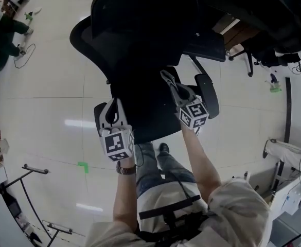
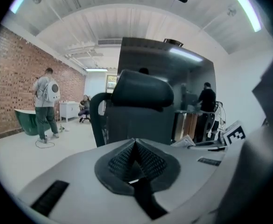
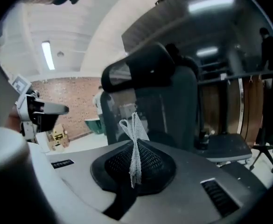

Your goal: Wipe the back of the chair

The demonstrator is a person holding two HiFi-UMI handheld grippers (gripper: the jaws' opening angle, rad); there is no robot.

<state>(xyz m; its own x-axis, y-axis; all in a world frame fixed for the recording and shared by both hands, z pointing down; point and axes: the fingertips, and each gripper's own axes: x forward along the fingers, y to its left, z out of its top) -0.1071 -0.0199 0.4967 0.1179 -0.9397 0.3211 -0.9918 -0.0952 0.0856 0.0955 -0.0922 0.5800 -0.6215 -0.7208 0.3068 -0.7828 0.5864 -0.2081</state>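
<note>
A black office chair [image 1: 140,60] stands right in front of me, its back and headrest [image 2: 141,91] filling the middle of both gripper views. My left gripper [image 1: 111,107] hangs at the chair's near left side, shut with nothing between its pads [image 2: 148,161]. My right gripper [image 1: 169,80] is over the near side of the chair, by the right armrest [image 1: 207,92]. It is shut on a thin white mesh cloth [image 3: 135,143], which sticks up from the jaws as a folded strip in front of the headrest [image 3: 141,71].
A desk [image 1: 232,31] and another chair's base [image 1: 249,60] stand at the upper right. A metal stand [image 1: 34,170] is at the lower left, a green floor mark [image 1: 83,165] nearby. A person [image 2: 45,104] stands far left by the brick wall, another [image 2: 206,101] at the right.
</note>
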